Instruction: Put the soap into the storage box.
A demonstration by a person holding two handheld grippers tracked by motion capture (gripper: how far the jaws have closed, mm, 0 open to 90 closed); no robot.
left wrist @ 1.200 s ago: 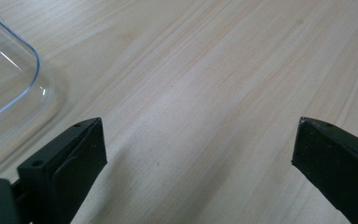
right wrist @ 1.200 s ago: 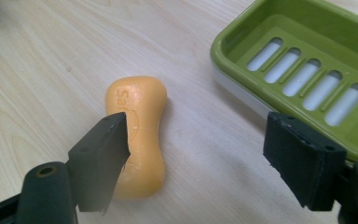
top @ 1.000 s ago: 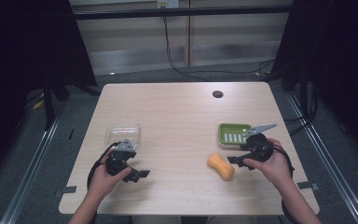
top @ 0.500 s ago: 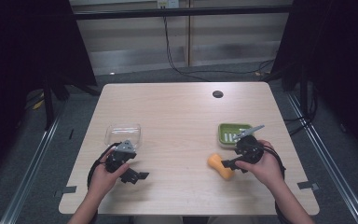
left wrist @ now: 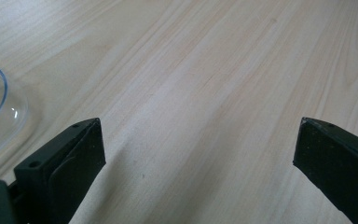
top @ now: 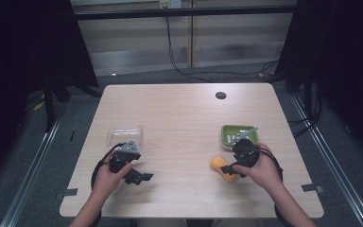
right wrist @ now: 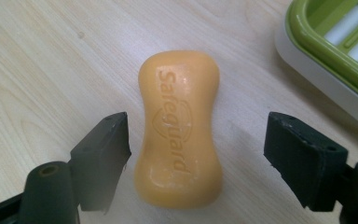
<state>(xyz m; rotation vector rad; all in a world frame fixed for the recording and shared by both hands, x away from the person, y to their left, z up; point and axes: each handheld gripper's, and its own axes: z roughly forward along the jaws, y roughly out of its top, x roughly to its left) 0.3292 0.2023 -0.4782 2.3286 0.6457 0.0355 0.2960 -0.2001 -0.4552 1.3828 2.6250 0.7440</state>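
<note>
An orange bar of soap [right wrist: 179, 126] stamped "Safeguard" lies flat on the wooden table [top: 179, 118]. My right gripper [right wrist: 196, 144] is open, and the soap's near half sits between its two black jaws without touching them. From above, that gripper [top: 229, 168] covers the right part of the soap [top: 219, 164]. A green soap dish [top: 234, 135] stands just behind it, with its corner [right wrist: 335, 46] at the upper right. My left gripper [top: 142, 177] rests low at the table's front left, open over bare wood [left wrist: 196, 140].
A clear plastic lid or tray [top: 124, 135] lies just beyond the left hand, and its edge [left wrist: 0, 102] shows to the left of the left jaw. A dark round hole [top: 220, 95] sits in the table's far right part.
My right gripper has moved left and down, away from the green dish, until its open jaws stand on either side of the soap. The left gripper has barely moved.
</note>
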